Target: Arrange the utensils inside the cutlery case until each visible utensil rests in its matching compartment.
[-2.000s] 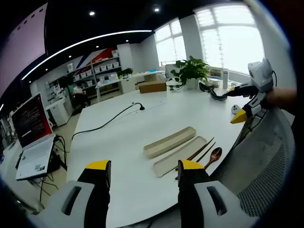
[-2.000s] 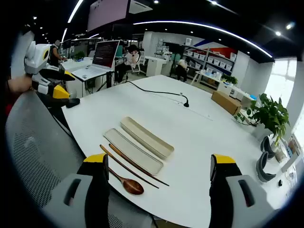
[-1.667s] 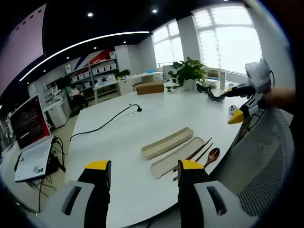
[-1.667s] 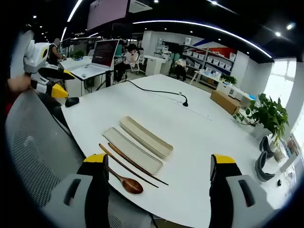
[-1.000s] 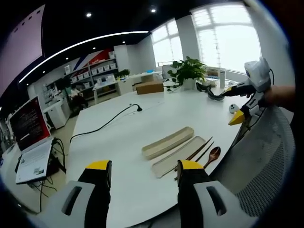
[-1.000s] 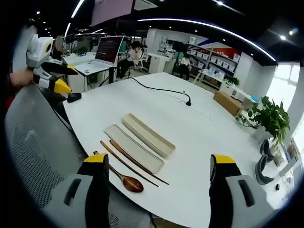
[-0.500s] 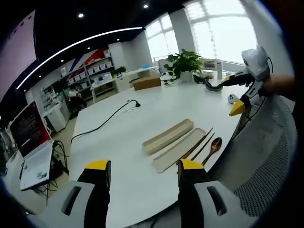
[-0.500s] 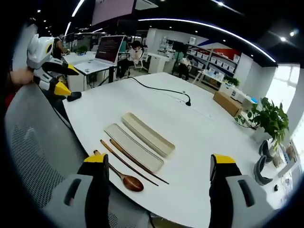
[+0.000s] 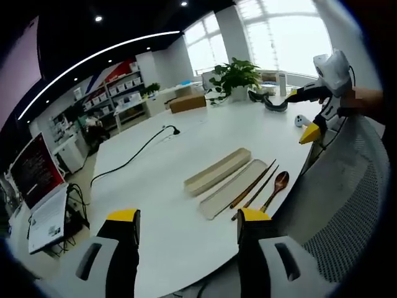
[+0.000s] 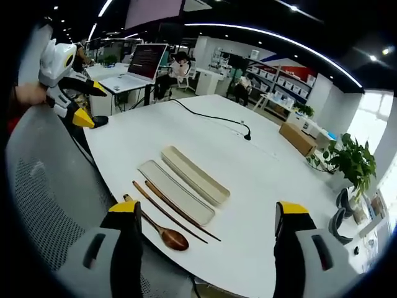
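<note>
On the white table lies a beige cutlery case in two long halves, the deeper half beside the flat tray. Two dark wooden chopsticks and a wooden spoon rest on the table next to the tray, near the table's edge. My left gripper hangs open above the near edge, holding nothing. In the right gripper view the same case halves, chopsticks and spoon lie ahead of my open, empty right gripper. Each gripper appears in the other's view, held in a hand: right gripper, left gripper.
A grey mesh chair back stands between the grippers at the table's edge. A black cable crosses the far side of the table. A potted plant, a cardboard box, dark goggles and a laptop are farther off.
Both views have shifted slightly with the hands. The case halves, chopsticks and spoon lie where they were, and both grippers stay open.
</note>
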`<action>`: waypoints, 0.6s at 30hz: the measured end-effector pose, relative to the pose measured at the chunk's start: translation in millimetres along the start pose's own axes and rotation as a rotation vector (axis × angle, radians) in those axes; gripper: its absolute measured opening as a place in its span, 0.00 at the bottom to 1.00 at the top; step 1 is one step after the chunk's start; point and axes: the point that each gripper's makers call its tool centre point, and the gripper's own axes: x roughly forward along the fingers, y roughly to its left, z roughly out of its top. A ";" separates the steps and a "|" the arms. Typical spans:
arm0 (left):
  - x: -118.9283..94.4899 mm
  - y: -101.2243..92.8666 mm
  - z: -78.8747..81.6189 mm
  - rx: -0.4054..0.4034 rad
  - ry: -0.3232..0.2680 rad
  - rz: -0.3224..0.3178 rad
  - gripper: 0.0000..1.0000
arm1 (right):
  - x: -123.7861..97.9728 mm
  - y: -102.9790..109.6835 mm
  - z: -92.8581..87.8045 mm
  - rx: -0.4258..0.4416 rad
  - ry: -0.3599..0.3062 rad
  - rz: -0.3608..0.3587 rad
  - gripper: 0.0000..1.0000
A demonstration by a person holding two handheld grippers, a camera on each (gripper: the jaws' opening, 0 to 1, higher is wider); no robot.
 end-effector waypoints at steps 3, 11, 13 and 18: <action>-1.8 5.8 10.6 -0.002 -0.060 0.029 0.77 | 0.7 0.6 -0.8 0.005 0.006 0.008 0.88; -2.5 11.1 16.8 -0.005 -0.096 0.052 0.95 | -1.1 -6.6 9.9 -0.025 -0.025 -0.033 0.97; -3.2 13.0 19.3 -0.008 -0.107 0.059 0.95 | 0.9 -5.1 11.0 -0.023 -0.020 -0.013 0.97; -2.7 13.0 18.9 -0.020 -0.105 0.054 0.95 | 3.3 -5.6 13.7 -0.042 -0.015 0.011 0.98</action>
